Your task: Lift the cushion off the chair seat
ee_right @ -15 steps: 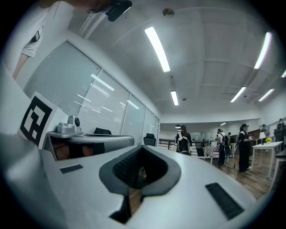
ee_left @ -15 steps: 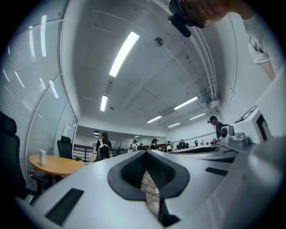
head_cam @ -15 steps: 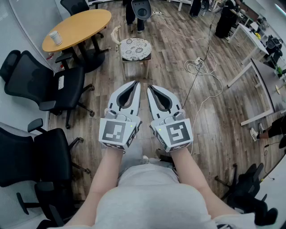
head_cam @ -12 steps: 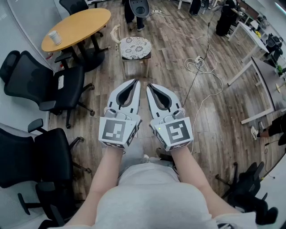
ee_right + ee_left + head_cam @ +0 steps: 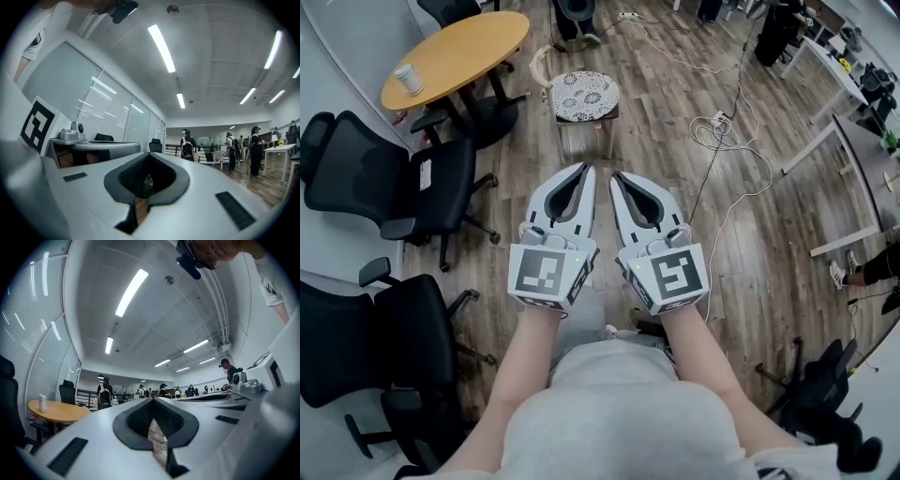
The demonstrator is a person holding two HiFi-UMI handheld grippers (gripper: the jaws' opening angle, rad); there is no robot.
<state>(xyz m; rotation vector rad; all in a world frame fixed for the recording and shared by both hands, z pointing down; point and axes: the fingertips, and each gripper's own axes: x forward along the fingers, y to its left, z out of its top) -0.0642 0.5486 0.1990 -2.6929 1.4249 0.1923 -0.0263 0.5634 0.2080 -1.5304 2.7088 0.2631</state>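
Observation:
A round white lace-patterned cushion (image 5: 584, 95) lies on the seat of a small wooden chair (image 5: 581, 131) at the top middle of the head view. My left gripper (image 5: 584, 172) and right gripper (image 5: 618, 177) are held side by side in front of me, pointing toward that chair and well short of it. Both are shut with nothing between the jaws. In the left gripper view the left gripper (image 5: 152, 400) has its tips together, and floor shows through the gap behind them. The right gripper (image 5: 149, 155) looks the same in its own view.
A round wooden table (image 5: 469, 42) with a white cup (image 5: 409, 80) stands at the upper left. Black office chairs (image 5: 431, 183) (image 5: 398, 333) line the left side. Cables (image 5: 727, 141) trail over the wooden floor, and white desks (image 5: 848, 131) stand at the right. Several people stand at the far end.
The chair with the cushion sits slightly higher in the head view. Both grippers stay side by side and shut.

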